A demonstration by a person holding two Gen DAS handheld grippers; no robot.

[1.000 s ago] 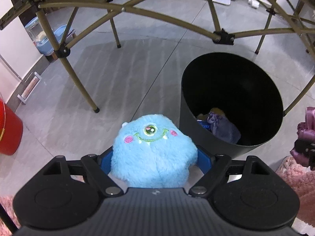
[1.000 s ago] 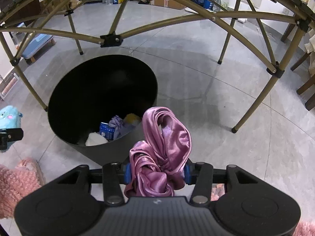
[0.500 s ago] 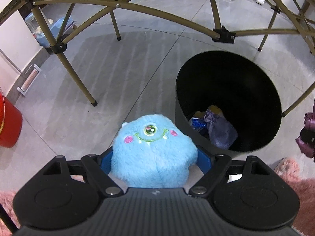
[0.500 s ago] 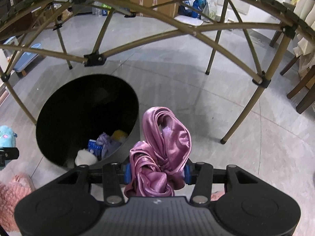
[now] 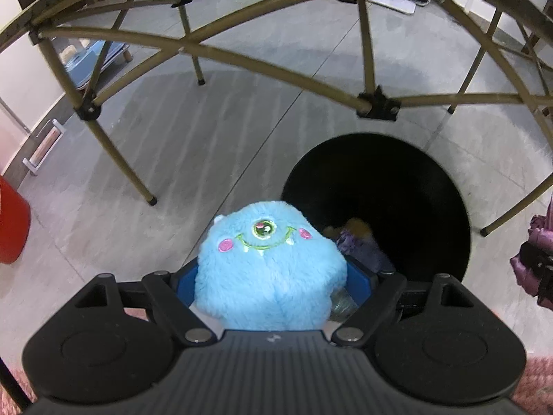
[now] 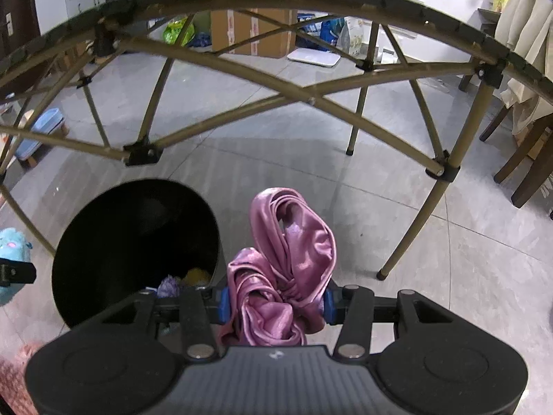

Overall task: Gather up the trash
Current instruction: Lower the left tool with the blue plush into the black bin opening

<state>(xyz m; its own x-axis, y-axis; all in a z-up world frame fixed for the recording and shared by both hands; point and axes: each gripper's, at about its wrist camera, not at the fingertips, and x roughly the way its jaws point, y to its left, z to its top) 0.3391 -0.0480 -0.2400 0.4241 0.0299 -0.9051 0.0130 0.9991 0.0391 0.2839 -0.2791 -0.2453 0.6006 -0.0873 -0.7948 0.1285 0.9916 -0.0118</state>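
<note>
My left gripper (image 5: 271, 280) is shut on a blue one-eyed plush monster (image 5: 269, 266) and holds it above the near left rim of the black round bin (image 5: 408, 186). My right gripper (image 6: 276, 302) is shut on a bundle of pink satin cloth (image 6: 287, 266), just right of the same bin (image 6: 114, 235). The bin holds a purple cloth (image 5: 359, 242) and other bits of trash. The plush also shows at the left edge of the right wrist view (image 6: 10, 242). The pink cloth shows at the right edge of the left wrist view (image 5: 535, 259).
A folding table's tan metal legs and cross struts (image 5: 242, 58) arch over the bin, with one foot (image 6: 382, 273) close on the right. A red container (image 5: 12, 221) stands at far left. A pink fluffy rug (image 6: 15, 373) lies near me. Wooden chairs (image 6: 525, 159) stand at right.
Both grippers have risen and moved forward toward the bin, still holding their loads. The bin now sits lower and nearer in both views.
</note>
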